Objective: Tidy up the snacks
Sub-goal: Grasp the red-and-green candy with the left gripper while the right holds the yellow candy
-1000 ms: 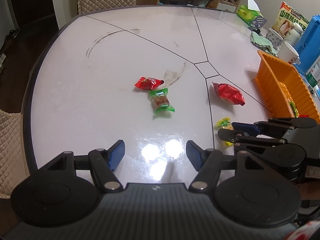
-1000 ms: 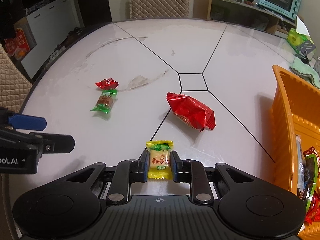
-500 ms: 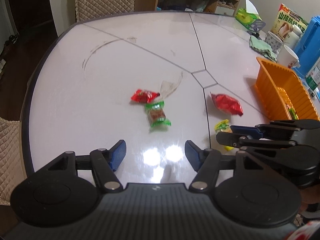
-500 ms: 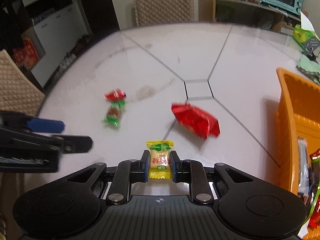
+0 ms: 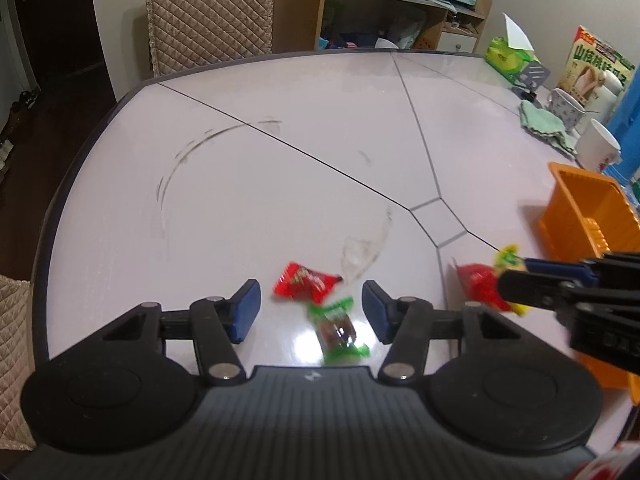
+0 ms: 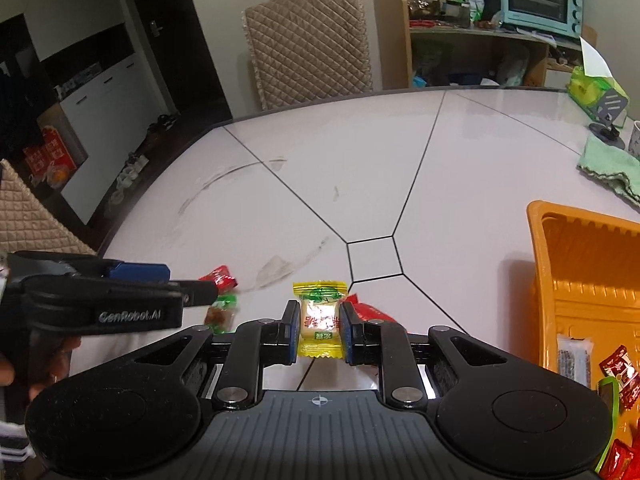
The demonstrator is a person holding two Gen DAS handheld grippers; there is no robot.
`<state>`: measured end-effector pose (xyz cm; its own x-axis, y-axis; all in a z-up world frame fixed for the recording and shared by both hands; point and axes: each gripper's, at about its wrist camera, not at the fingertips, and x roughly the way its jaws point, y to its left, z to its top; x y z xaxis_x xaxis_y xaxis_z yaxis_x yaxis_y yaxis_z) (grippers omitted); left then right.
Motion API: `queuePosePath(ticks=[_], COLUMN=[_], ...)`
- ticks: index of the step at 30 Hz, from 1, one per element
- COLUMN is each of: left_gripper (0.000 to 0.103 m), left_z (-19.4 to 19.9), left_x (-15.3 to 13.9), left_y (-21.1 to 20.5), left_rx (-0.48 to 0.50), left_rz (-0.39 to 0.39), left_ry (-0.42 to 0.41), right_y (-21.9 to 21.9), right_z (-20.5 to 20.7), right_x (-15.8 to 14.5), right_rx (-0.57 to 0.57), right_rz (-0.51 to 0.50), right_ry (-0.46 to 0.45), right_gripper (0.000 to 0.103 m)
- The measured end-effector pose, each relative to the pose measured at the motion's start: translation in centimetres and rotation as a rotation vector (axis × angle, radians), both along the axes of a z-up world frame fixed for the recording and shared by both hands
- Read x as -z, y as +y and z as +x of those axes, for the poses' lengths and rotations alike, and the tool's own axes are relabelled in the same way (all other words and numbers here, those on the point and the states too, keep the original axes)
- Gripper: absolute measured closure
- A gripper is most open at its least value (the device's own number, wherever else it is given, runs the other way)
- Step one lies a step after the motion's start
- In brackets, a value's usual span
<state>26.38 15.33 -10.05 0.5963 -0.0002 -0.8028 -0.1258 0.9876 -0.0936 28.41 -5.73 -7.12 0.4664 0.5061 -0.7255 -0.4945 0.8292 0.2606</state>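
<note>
My right gripper [image 6: 319, 330] is shut on a yellow-wrapped candy [image 6: 320, 322] and holds it above the white table; the candy also shows in the left wrist view [image 5: 509, 260]. My left gripper [image 5: 311, 311] is open, its fingers on either side of a small red packet [image 5: 304, 288] and a green-wrapped candy [image 5: 338, 330] lying on the table. A larger red snack bag [image 5: 478, 286] lies to their right, partly hidden behind the right gripper. The orange basket [image 6: 560, 280] stands at the right and holds several snacks.
A green cloth [image 6: 612, 170], mugs [image 5: 598, 150], a tissue box [image 5: 508, 58] and a cereal box [image 5: 598, 68] stand at the table's far right. Quilted chairs [image 6: 308, 48] stand at the far edge and the left. Smudges mark the table's middle.
My right gripper has lifted the yellow candy off the table. My left gripper has moved forward, so the small red packet and green candy now lie between its open fingers.
</note>
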Motion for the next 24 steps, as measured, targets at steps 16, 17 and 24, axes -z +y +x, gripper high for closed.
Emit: queuePosePath(ticks=[16, 17, 24], left_gripper=[0.076, 0.079, 0.084], left_z=[2.4, 2.5, 2.7], left_x=[2.8, 2.8, 2.7], left_y=[0.9, 0.8, 0.2], left_rx=[0.018, 0.020, 0.036], left_rz=[-0.051, -0.054, -0.038], left_ry=[0.029, 0.026, 0.015], right_y=[-0.6, -0.6, -0.8], right_z=[1.8, 1.9, 2.2], right_x=[0.6, 0.6, 0.8], right_rx=[0.034, 0.035, 0.041], right_rz=[-0.001, -0.002, -0.003], right_ry=[0.016, 0.016, 0.021], right_gripper=[0.082, 0.082, 0.082])
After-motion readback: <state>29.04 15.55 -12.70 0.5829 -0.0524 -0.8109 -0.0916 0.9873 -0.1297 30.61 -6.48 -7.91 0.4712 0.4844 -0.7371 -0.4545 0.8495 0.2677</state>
